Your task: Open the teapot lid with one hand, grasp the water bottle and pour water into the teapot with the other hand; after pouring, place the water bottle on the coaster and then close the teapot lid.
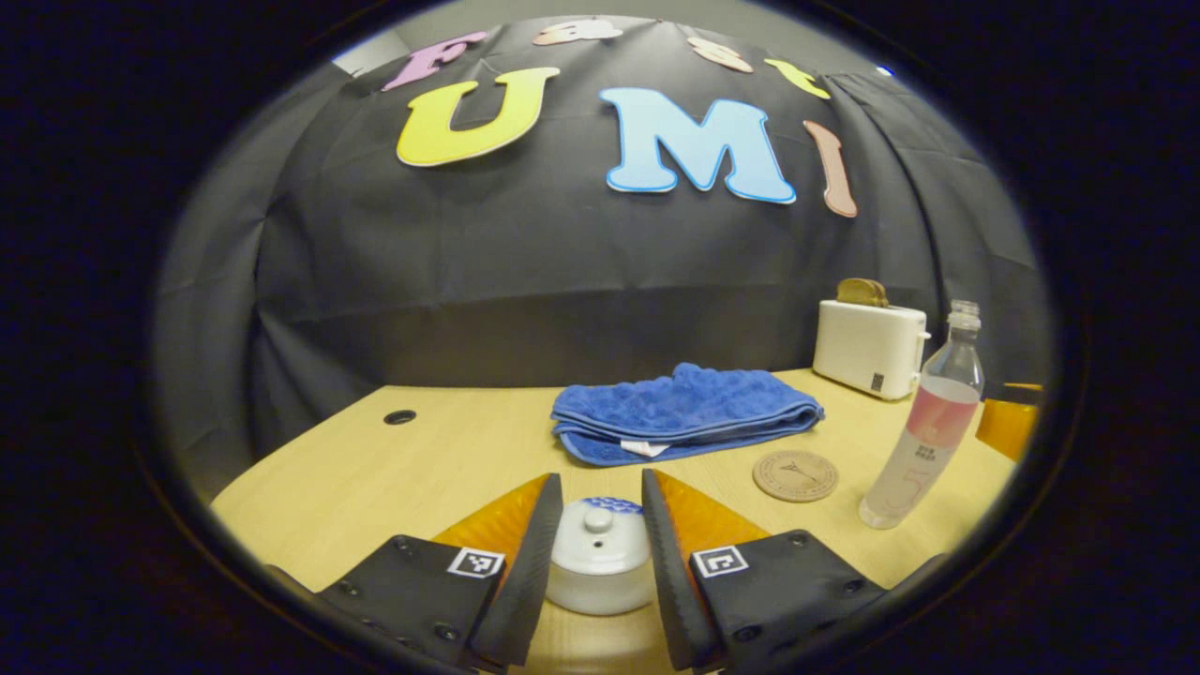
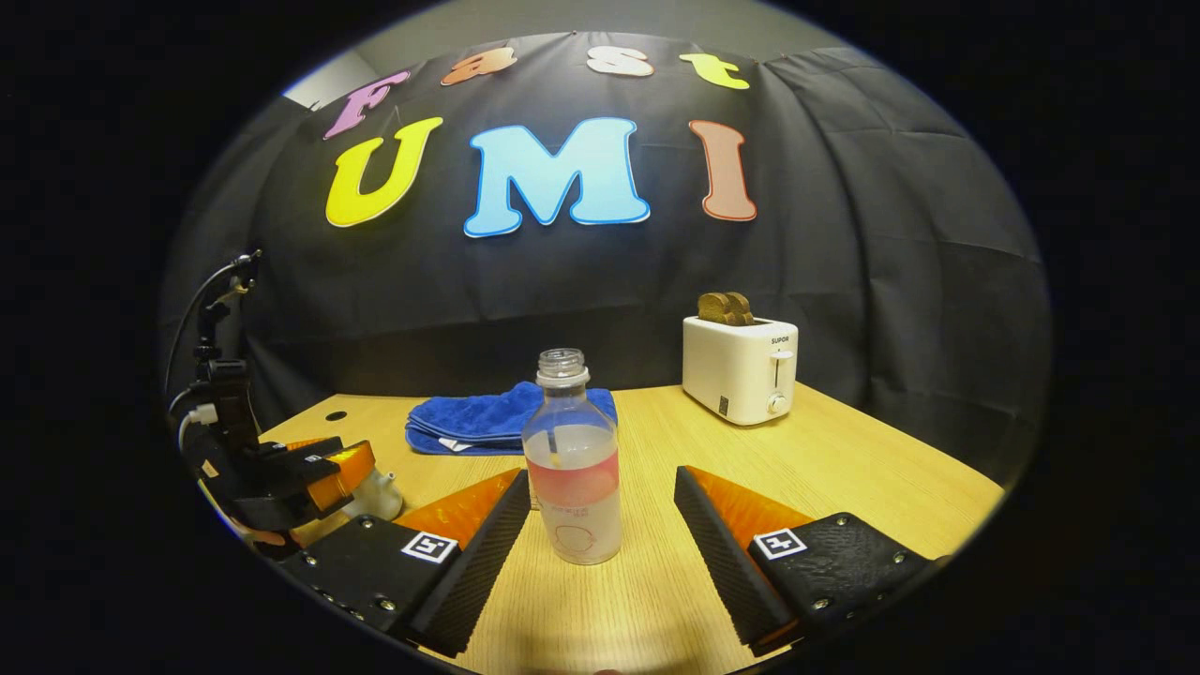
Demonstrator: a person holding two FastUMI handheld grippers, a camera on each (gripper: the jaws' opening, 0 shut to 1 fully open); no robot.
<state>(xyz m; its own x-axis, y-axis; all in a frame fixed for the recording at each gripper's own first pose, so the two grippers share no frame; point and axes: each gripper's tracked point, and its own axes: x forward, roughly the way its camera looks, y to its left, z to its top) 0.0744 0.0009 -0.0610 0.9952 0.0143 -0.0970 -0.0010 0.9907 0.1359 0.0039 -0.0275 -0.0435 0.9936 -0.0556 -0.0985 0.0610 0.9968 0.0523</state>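
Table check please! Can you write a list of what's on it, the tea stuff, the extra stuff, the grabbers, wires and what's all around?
Surface: wooden table, dry, one round hole near the far left edge.
Job's things: teapot, lid on; water bottle upright, uncapped, partly filled; coaster bare.
Clutter: folded blue towel; white toaster holding bread.
Grippers: left gripper open around the teapot lid; right gripper open, bottle between its fingers, not touching.
Cables: wires run up from the left gripper.
Surroundings: black cloth wall.
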